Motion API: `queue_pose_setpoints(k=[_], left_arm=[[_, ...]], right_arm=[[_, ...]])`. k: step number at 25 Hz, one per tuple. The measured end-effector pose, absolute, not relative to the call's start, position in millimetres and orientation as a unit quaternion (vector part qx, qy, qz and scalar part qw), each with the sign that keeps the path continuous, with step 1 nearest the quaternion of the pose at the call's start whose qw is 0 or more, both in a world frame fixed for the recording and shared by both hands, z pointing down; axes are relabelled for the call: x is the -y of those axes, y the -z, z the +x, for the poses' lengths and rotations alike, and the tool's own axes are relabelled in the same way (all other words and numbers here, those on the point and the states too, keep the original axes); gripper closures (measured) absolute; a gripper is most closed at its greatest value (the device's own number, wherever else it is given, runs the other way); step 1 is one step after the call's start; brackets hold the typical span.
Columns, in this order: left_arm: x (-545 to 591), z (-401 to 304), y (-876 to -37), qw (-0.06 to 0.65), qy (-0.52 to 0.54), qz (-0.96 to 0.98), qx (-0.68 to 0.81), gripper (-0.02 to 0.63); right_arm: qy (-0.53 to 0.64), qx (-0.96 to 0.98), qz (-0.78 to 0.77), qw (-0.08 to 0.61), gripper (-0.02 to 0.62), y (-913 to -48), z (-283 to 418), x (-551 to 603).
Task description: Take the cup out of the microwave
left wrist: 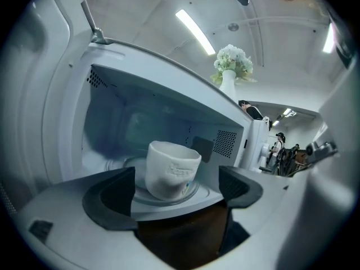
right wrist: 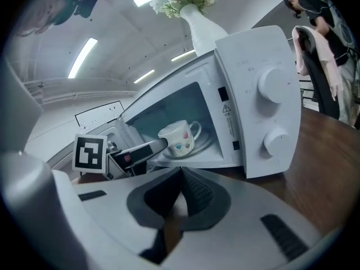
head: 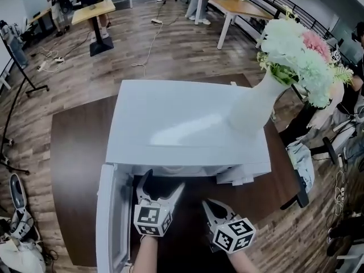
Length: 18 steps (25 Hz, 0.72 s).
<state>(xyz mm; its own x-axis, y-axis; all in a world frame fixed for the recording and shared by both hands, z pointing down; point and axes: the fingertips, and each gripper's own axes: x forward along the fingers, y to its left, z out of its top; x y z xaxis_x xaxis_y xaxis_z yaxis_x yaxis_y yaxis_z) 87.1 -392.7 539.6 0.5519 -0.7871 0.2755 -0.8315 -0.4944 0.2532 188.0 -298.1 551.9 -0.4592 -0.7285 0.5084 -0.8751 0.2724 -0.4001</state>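
A white cup with coloured dots stands upright on the glass turntable inside the open white microwave. In the right gripper view the cup shows its handle pointing right. My left gripper is open just in front of the cavity, a jaw to each side of the cup and short of it, touching nothing. It also appears as the left gripper at the microwave's mouth. My right gripper is shut and empty, lower and to the right, outside the oven.
The microwave door hangs open to the left. A white vase of flowers stands on the oven's top right corner. The control panel with two knobs is right of the cavity. The oven sits on a dark wooden table.
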Motion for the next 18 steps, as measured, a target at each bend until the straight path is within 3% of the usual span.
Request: queue_pose_setpoints(k=[18], left_arm=[[449.8, 109.5, -558.4, 0.140, -0.103, 0.864, 0.472, 0.130]], right_arm=[[-0.341, 0.800, 0.471, 0.148, 0.600, -569.8, 195.2, 308.2]])
